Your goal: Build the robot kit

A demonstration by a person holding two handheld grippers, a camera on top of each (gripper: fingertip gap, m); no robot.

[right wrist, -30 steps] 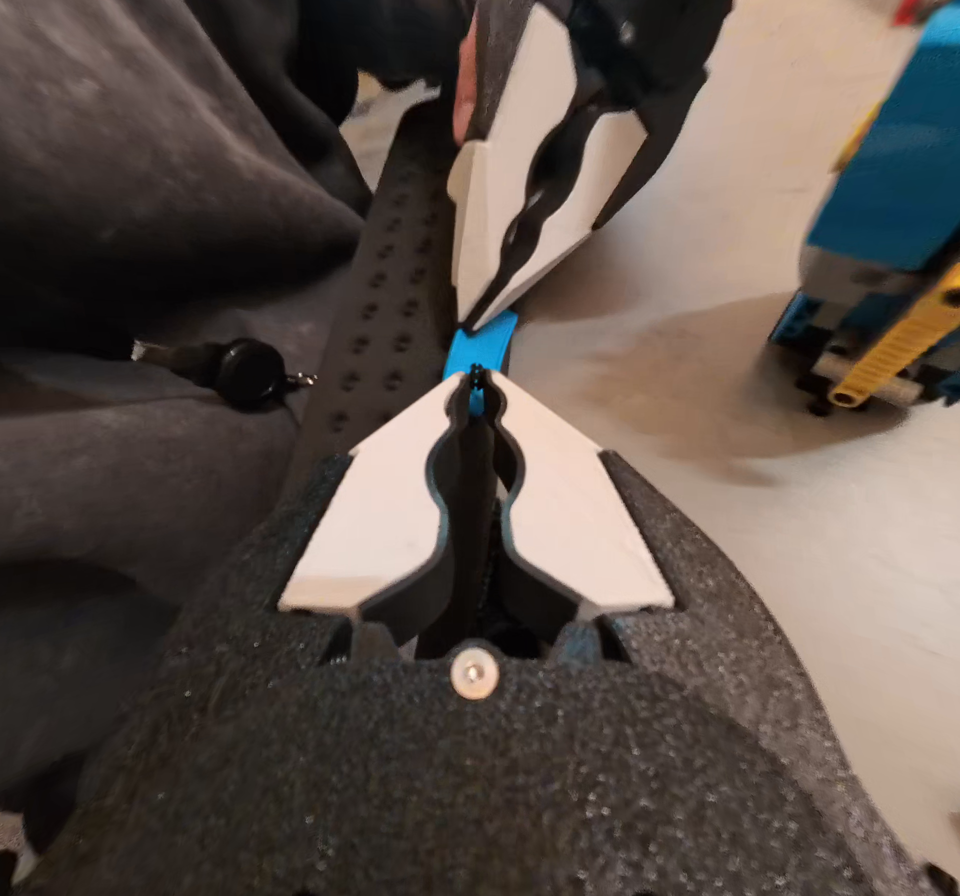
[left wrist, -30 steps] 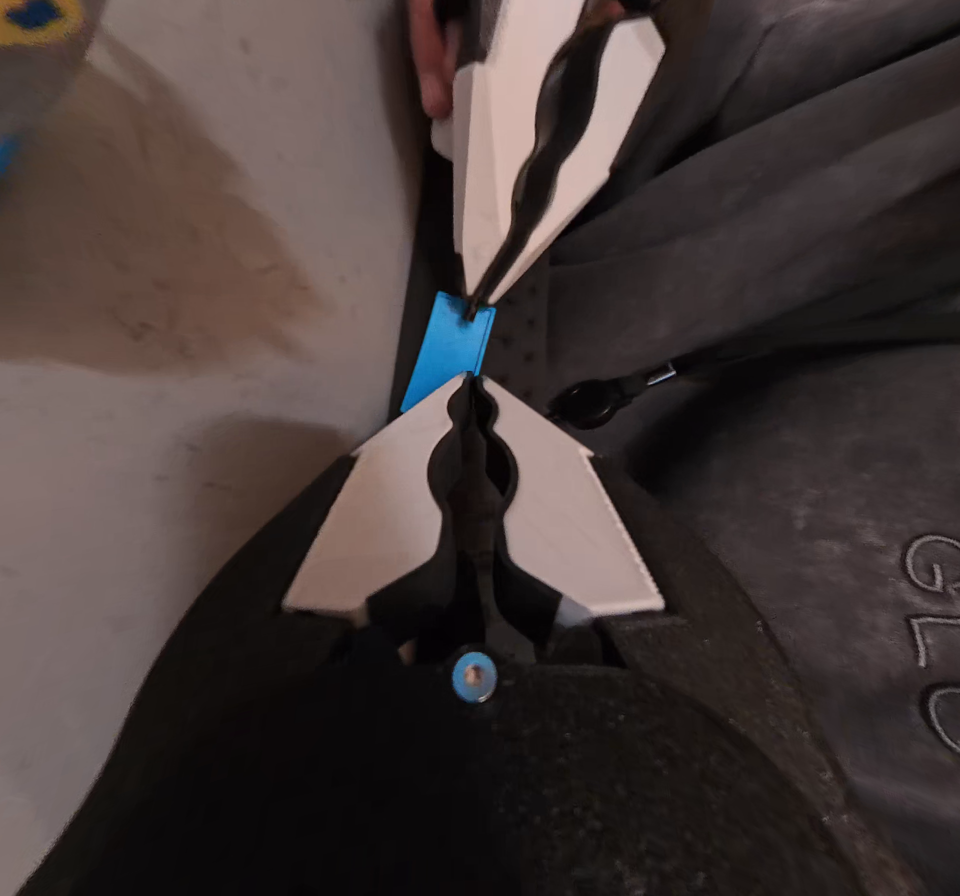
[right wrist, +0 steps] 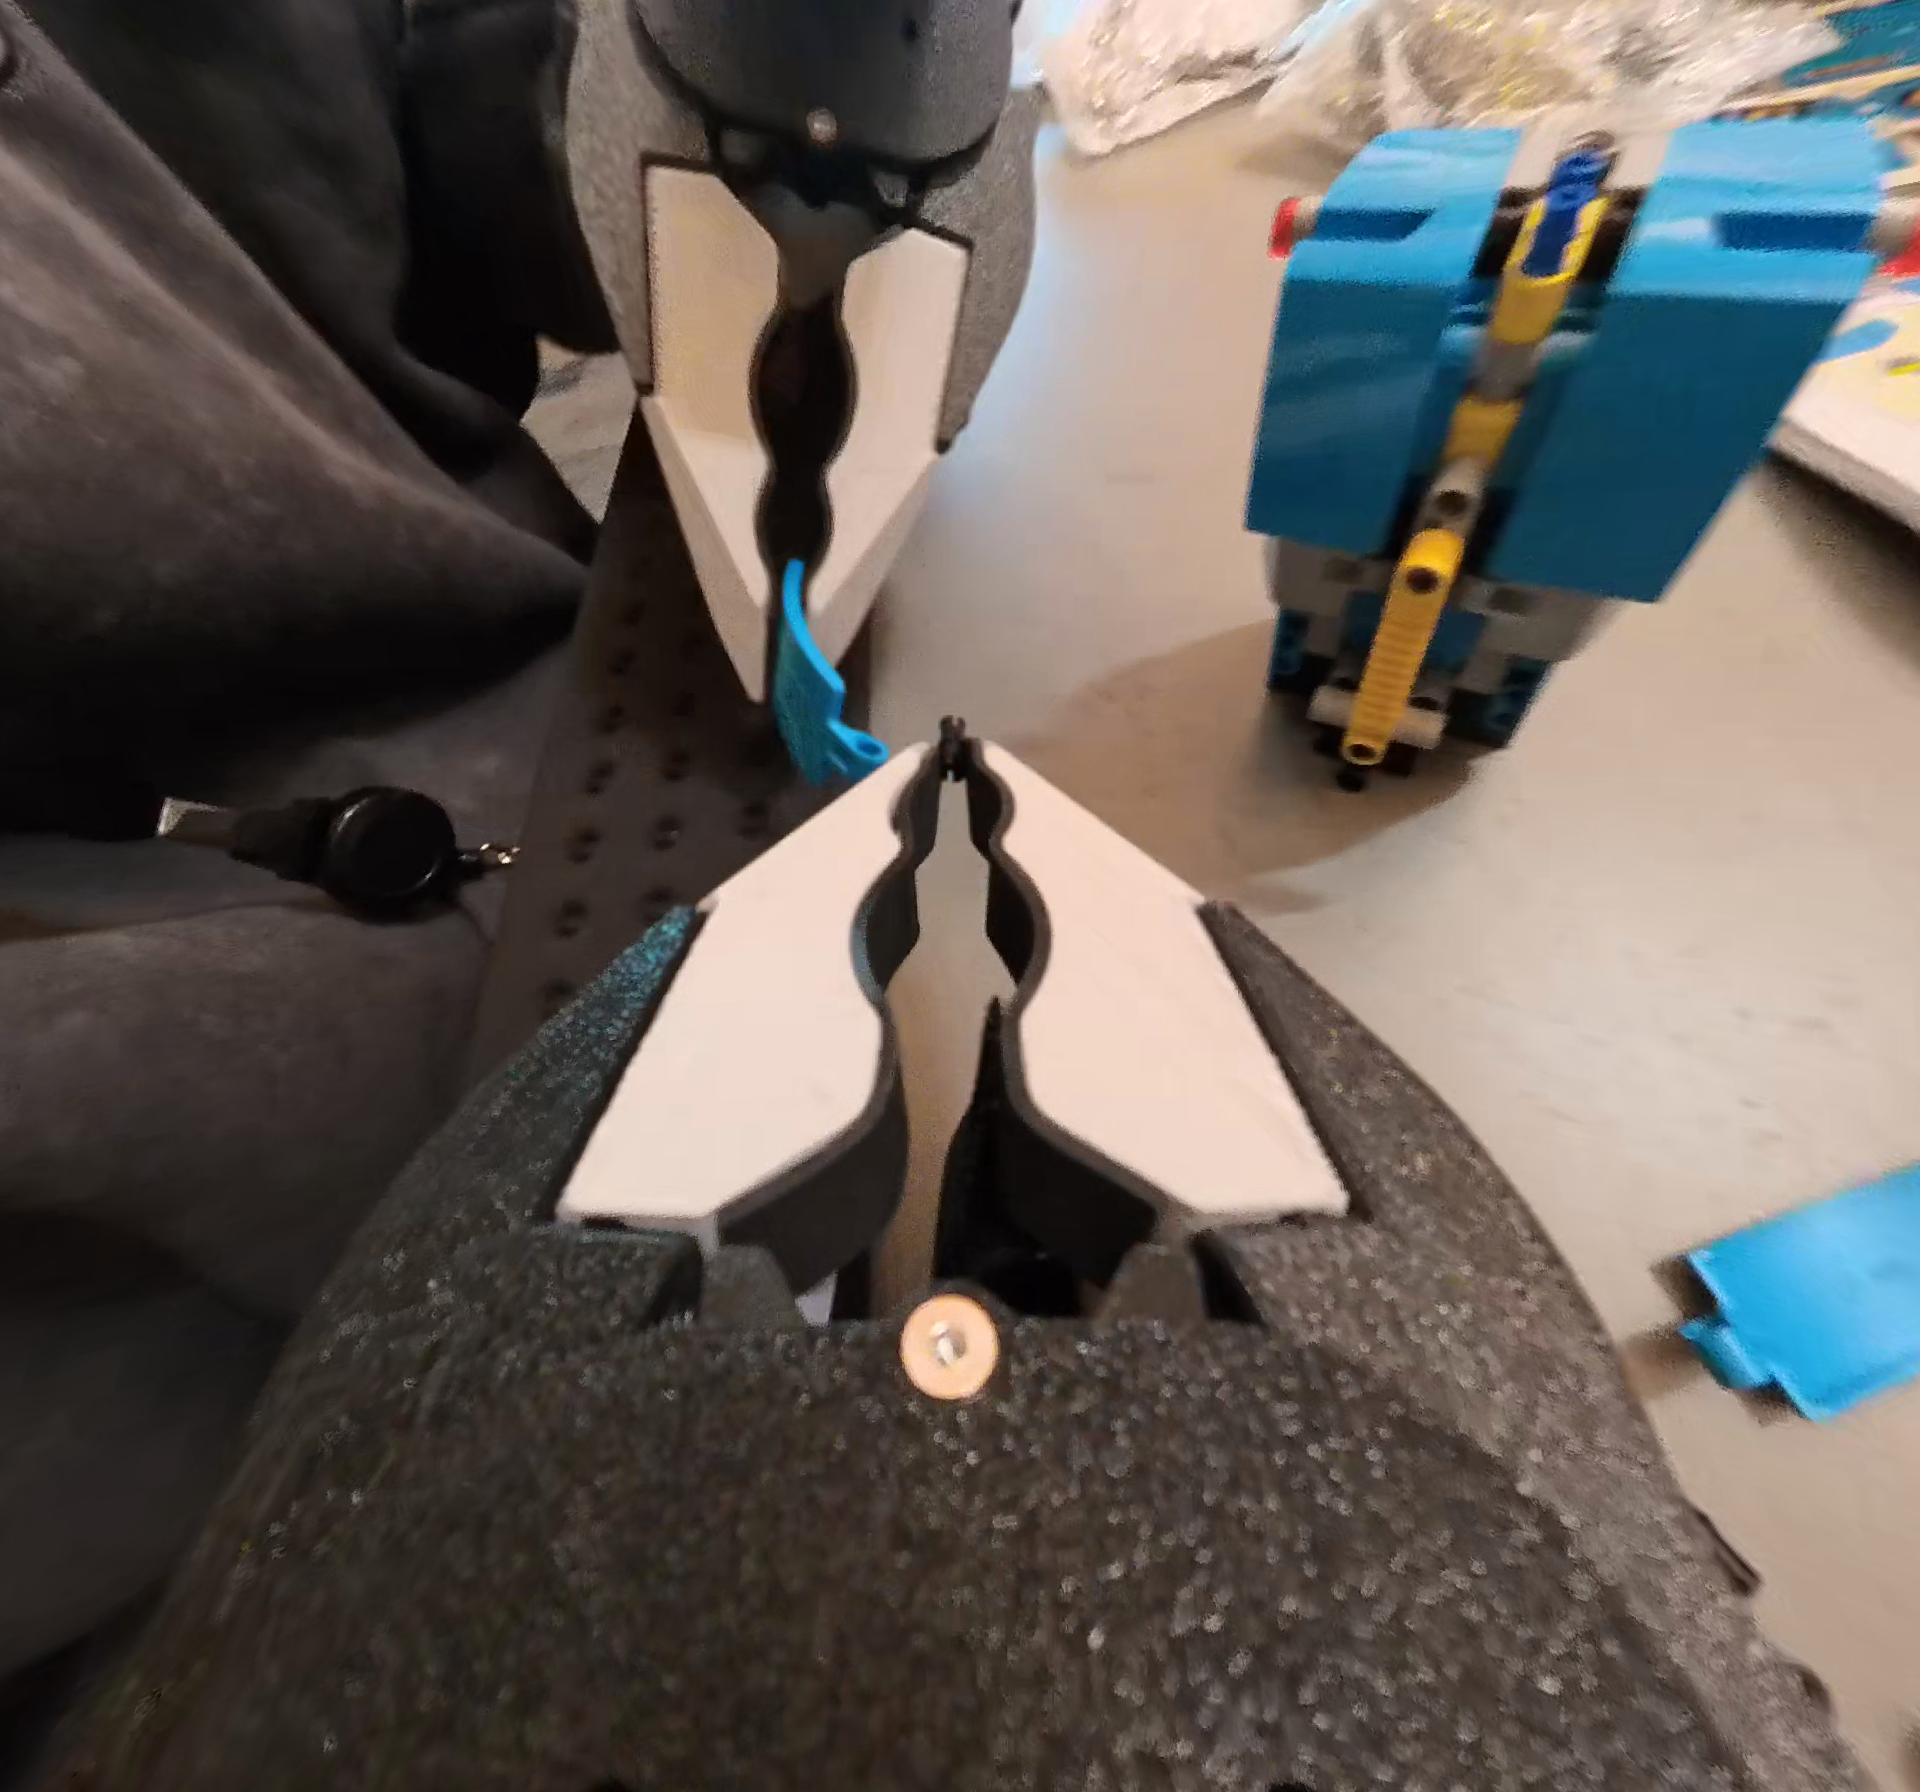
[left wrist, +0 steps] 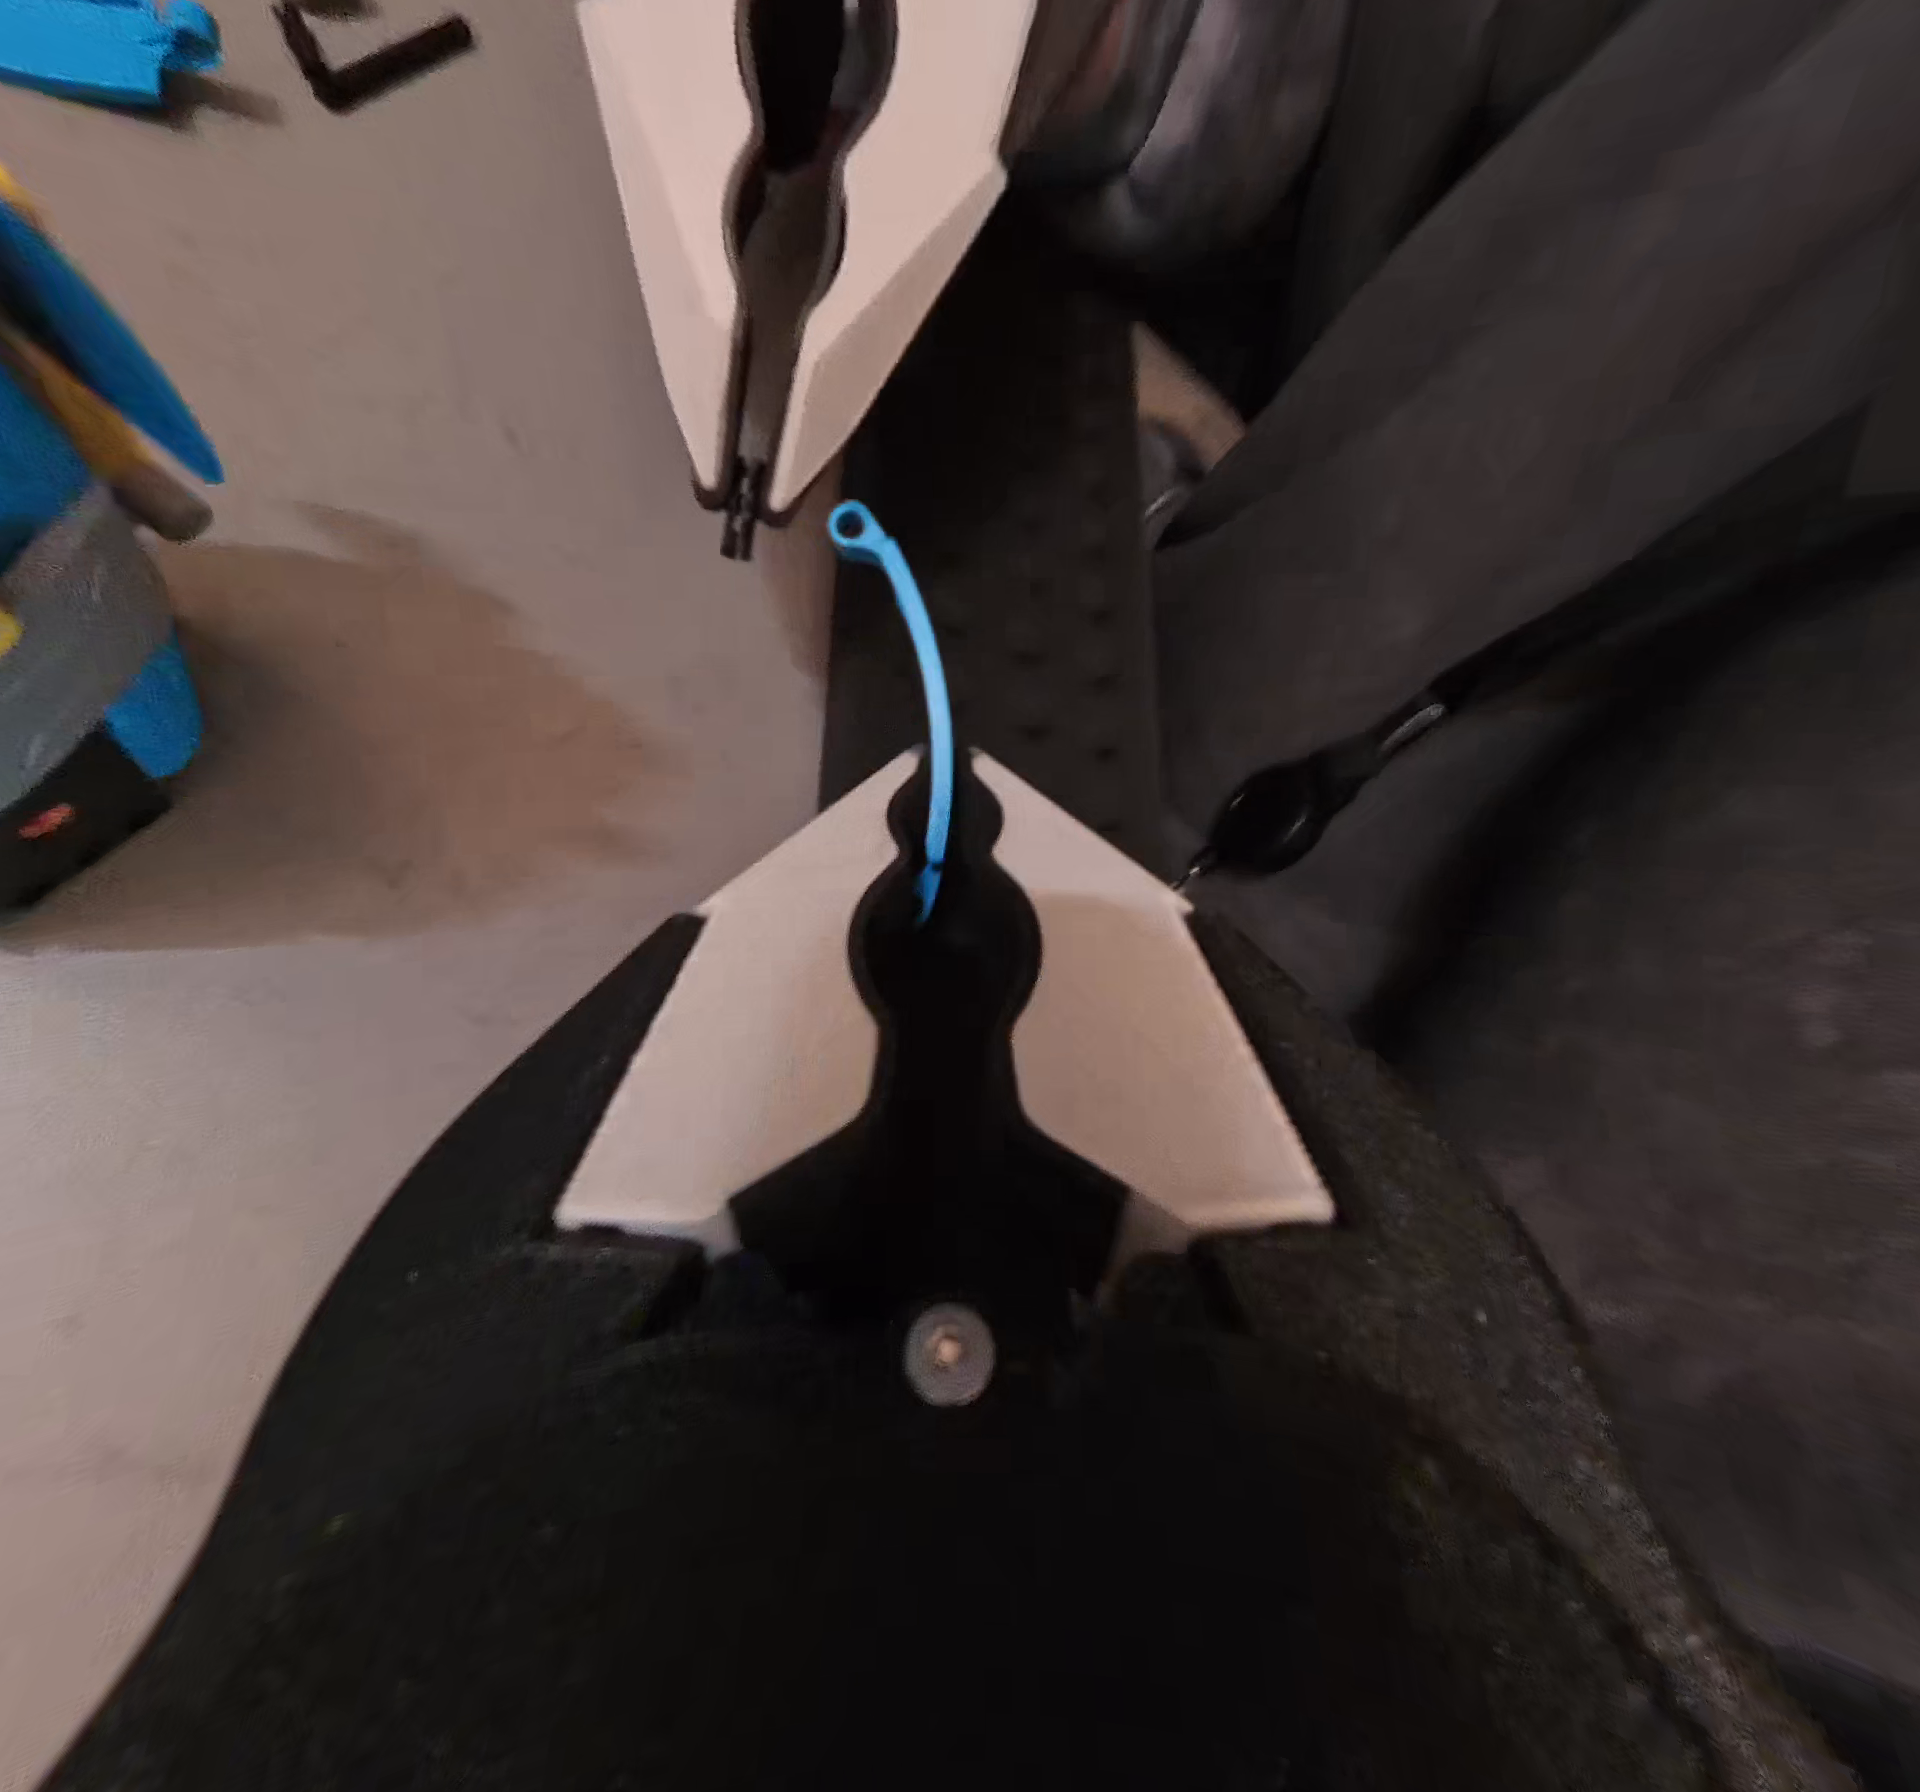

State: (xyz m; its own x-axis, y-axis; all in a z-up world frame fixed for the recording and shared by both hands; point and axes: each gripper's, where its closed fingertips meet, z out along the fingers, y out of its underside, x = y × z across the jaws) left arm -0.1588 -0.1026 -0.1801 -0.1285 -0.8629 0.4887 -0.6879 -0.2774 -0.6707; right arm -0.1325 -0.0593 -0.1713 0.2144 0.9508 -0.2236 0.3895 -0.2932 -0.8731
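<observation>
My left gripper [left wrist: 940,755] is shut on a thin curved blue panel [left wrist: 928,662], seen edge-on, with a small ring at its free end. In the right wrist view the left gripper [right wrist: 800,625] points down towards me, with the blue panel [right wrist: 805,703] hanging from its tips. My right gripper [right wrist: 951,755] is shut on a small black pin [right wrist: 950,732] that sticks out of its tips. In the left wrist view the right gripper [left wrist: 743,495] holds the pin [left wrist: 740,532] just left of the panel's ring end. Pin and panel are apart.
A blue and yellow brick-built model [right wrist: 1538,412] stands on the beige table [right wrist: 1351,1015]. A loose blue panel [right wrist: 1808,1295] and a black L-shaped piece [left wrist: 364,64] lie there. A black perforated strip [right wrist: 644,807], dark grey clothing [right wrist: 208,392], a black badge reel [right wrist: 374,843] and plastic bags [right wrist: 1351,7] are nearby. My hands' fingertips stand some 5 cm from each other.
The two grippers were tip to tip at the blue panel; now they have drawn apart. The panel has turned edge-on in the left gripper, and the right gripper carries the black pin.
</observation>
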